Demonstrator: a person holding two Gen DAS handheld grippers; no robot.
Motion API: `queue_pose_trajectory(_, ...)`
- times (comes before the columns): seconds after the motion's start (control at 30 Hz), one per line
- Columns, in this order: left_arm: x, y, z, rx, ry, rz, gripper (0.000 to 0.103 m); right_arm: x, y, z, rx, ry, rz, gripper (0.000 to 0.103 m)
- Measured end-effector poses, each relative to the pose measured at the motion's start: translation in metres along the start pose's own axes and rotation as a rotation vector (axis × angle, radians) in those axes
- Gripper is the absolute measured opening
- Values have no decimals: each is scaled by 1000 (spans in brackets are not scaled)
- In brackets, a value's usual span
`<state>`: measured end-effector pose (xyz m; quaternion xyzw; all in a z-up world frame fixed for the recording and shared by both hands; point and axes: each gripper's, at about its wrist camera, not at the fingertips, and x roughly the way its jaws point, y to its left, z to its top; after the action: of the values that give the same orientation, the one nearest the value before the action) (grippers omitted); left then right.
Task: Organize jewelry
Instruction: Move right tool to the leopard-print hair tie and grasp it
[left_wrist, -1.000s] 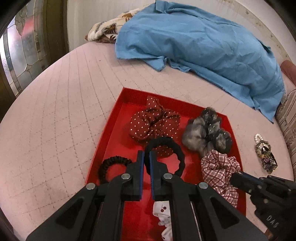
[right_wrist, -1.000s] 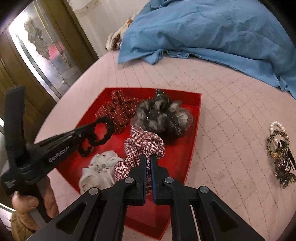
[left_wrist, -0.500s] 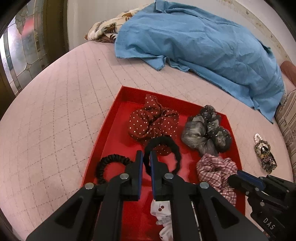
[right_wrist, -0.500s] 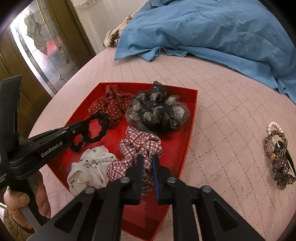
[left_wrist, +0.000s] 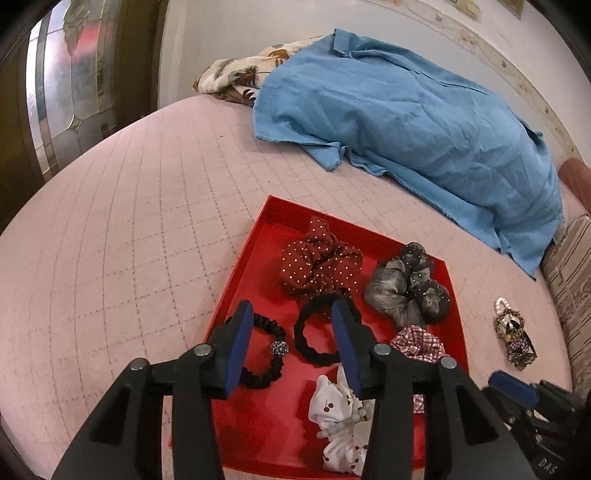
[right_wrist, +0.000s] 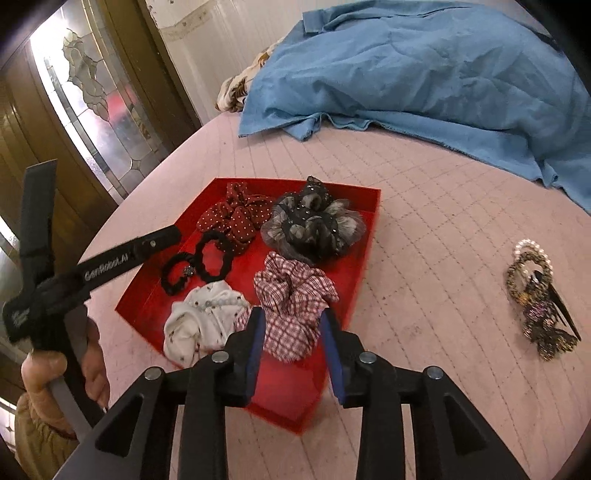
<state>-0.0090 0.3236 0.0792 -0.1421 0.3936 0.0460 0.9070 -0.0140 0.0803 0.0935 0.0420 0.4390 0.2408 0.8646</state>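
Observation:
A red tray (left_wrist: 258, 254) (right_wrist: 354, 258) lies on the pink bedspread. It holds a dotted maroon scrunchie (left_wrist: 317, 262), a grey scrunchie (left_wrist: 406, 291), a plaid scrunchie (right_wrist: 291, 299), a white scrunchie (right_wrist: 203, 325), a thick black hair tie (left_wrist: 317, 332) (right_wrist: 214, 254) and a thin black tie with a bead (left_wrist: 266, 350). My left gripper (left_wrist: 291, 343) is open and empty above the black ties. My right gripper (right_wrist: 293, 354) is open and empty above the plaid scrunchie. A pile of bracelets and clips (right_wrist: 539, 295) (left_wrist: 513, 332) lies on the bed right of the tray.
A blue sheet (left_wrist: 406, 118) covers the far part of the bed, over a patterned cloth (left_wrist: 236, 77). A stained-glass door (right_wrist: 92, 96) stands at the left. A striped cushion (left_wrist: 569, 280) lies at the right edge.
Both grippers have opened. The thick black hair tie left my left gripper and lies in the tray. The plaid scrunchie lies free under my right gripper.

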Motion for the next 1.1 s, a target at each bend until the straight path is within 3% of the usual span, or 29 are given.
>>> queue_pose_trajectory(0.37,-9,-13,-9,32,-30,30,43,-47,-54,-37,55,-25,-46,35)
queue_pose_trajectory(0.57,-20,-18,-10,26,-81,14,45,-89,-126,-43,137,-71,-203,35)
queue_pose_trajectory(0.67,-21,-19,-10,28,-92,16,49,-98,-169,-35,221,-95,-267,46)
queue_pose_trajectory(0.93,-13,-16,-10,15,-67,9,49,-69,-212,-5,247,-79,-340,49)
queue_pose_trajectory(1.1,-6,-20,-10,29,-52,9,50,-45,-213,15,228,-48,-287,49)
